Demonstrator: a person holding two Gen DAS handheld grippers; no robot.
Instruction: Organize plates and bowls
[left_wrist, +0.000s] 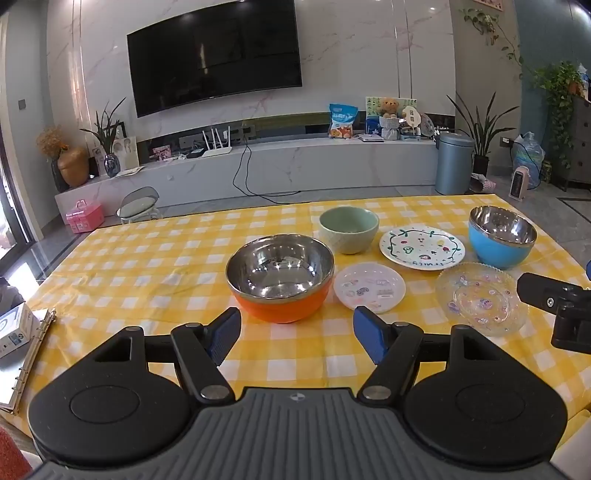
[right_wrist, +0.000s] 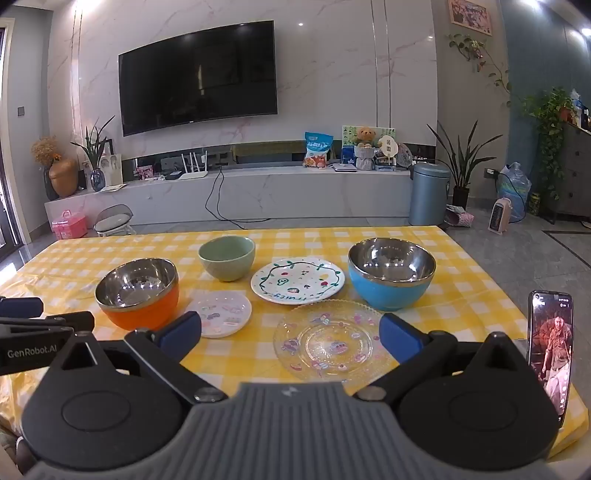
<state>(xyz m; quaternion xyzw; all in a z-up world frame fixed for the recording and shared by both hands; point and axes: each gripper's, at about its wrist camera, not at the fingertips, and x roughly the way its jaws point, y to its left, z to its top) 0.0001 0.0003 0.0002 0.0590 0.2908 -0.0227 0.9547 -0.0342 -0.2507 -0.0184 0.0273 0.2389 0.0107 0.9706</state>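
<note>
I have both tools held low over the near edge of the surface (left_wrist: 147, 258), which is draped in a yellow checked cloth. My left gripper (left_wrist: 295, 334) has its blue fingers (left_wrist: 223, 338) spread wide apart and holding nothing; just beyond them sits the orange bowl (left_wrist: 280, 280), steel-lined and upright. My right gripper (right_wrist: 290, 332) is likewise spread, nothing between its fingers (right_wrist: 400, 338), and the clear glass plate (right_wrist: 328, 339) lies flat on the cloth right ahead of them.

Between those two pieces rests the small pink plate (right_wrist: 221, 312), just right of the orange bowl. Farther back stand the green bowl (right_wrist: 227, 258), the white painted plate (right_wrist: 297, 280) to its right, and the blue bowl (right_wrist: 391, 273) at the far right, near the glass plate's far rim. None of them is stacked.

A phone (right_wrist: 552, 350) stands propped at the right edge, and a ring binder (left_wrist: 26, 362) lies at the near left.
</note>
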